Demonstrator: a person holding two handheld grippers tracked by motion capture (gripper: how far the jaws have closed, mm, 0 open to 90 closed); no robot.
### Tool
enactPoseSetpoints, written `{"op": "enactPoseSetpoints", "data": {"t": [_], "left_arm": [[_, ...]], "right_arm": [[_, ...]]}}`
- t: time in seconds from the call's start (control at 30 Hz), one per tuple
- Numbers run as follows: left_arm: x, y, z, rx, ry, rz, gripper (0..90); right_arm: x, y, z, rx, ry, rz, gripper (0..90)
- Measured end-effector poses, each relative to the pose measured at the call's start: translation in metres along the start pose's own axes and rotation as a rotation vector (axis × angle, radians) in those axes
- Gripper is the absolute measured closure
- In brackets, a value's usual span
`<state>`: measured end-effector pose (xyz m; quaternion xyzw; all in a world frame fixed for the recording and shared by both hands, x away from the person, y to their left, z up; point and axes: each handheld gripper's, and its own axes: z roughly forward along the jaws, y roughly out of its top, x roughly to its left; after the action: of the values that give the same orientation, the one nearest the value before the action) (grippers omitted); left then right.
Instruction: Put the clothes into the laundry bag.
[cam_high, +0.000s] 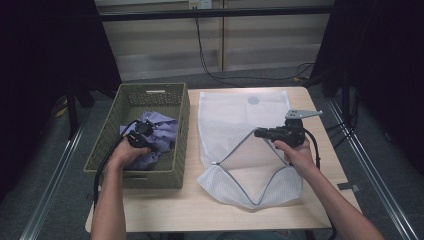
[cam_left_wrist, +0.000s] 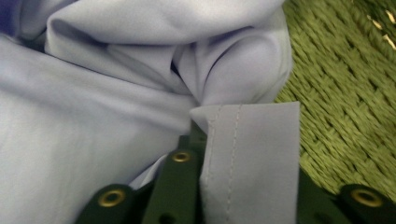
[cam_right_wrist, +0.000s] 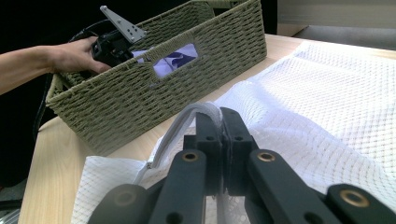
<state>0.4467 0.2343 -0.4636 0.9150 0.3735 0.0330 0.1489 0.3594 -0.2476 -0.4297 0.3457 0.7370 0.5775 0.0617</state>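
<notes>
Here the left gripper (cam_high: 142, 131) is down inside the woven basket (cam_high: 180, 125), which sits at the table's (cam_high: 165, 210) left edge. The left forearm runs up from the near edge, the hand (cam_high: 125, 152) curled over the gripper's body with the cable looping back along the wrist. In the left gripper view its jaws are pinched together on a stitched hem of the lilac garment (cam_left_wrist: 140, 84), the fold lying over one jaw; the rest of the cloth is bunched in the basket, towards its near right part.

The right forearm comes in from the near right corner, angled towards the middle of the table, the hand (cam_high: 295, 152) wrapped round the right gripper (cam_high: 260, 133), which points left and roughly level. Its jaws are closed on the zip-edged rim of the white mesh laundry bag (cam_high: 240, 115), holding that edge lifted so the mouth gapes. The bag lies flat across the centre of the table, just beside the basket's right wall, its far end reaching almost to the far edge.
</notes>
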Motion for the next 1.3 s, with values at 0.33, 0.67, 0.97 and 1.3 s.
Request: {"op": "enactPoseSetpoints", "data": {"t": [0.33,0.67,0.97,1.3], "left_arm": [[0.003,0.000,-0.009,-0.083,0.003,-0.099,85.2],[0.006,-0.007,-0.037,-0.267,-0.003,-0.127,85.1],[0.003,-0.017,-0.063,-0.435,0.012,-0.148,85.2],[-0.005,-0.027,-0.090,-0.647,0.034,-0.147,85.2]], "right_arm": [[0.000,0.001,-0.001,-0.005,0.000,-0.002,88.2],[0.000,0.001,0.000,-0.004,-0.004,0.001,88.2],[0.001,0.002,-0.001,-0.008,-0.007,-0.004,88.2],[0.002,0.003,-0.001,-0.009,-0.004,-0.005,88.3]]}}
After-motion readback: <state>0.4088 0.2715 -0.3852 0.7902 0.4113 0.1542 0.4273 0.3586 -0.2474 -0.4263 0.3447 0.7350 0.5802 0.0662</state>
